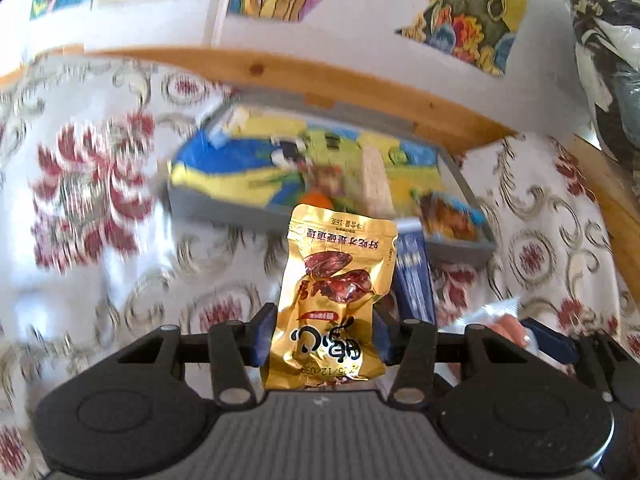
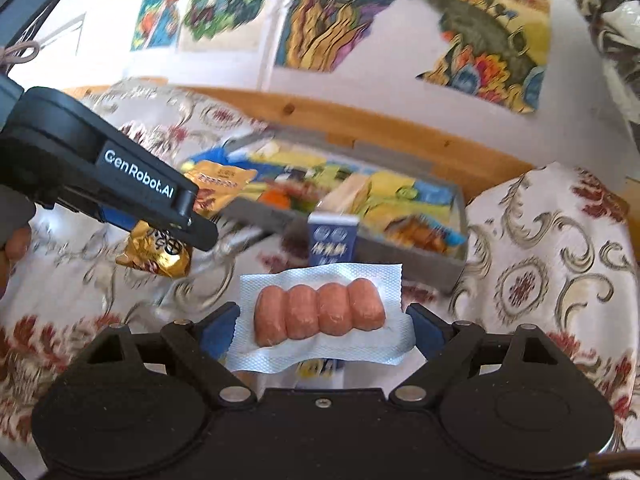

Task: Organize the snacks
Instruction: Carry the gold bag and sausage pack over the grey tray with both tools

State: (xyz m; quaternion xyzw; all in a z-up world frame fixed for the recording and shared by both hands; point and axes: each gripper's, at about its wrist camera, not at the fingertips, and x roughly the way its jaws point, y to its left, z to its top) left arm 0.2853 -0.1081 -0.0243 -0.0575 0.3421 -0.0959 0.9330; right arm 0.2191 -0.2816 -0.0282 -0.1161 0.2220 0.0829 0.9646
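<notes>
Left tongs (image 1: pixel 322 340) clamped on gold pouch (image 1: pixel 338 288), long axis pointing ahead; right tongs (image 2: pixel 322 330) gripping sausage pack (image 2: pixel 320 314) crosswise; grey tray (image 2: pixel 416 258) straight ahead, near both.

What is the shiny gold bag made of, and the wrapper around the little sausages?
The gold bag looks like metallic foil-plastic: it glints and holds sharp crinkles. The sausage wrapper looks like clear plastic film, since the four pink sausages show through it, with a textured white sealed border. Both are guesses from looks alone.
</notes>
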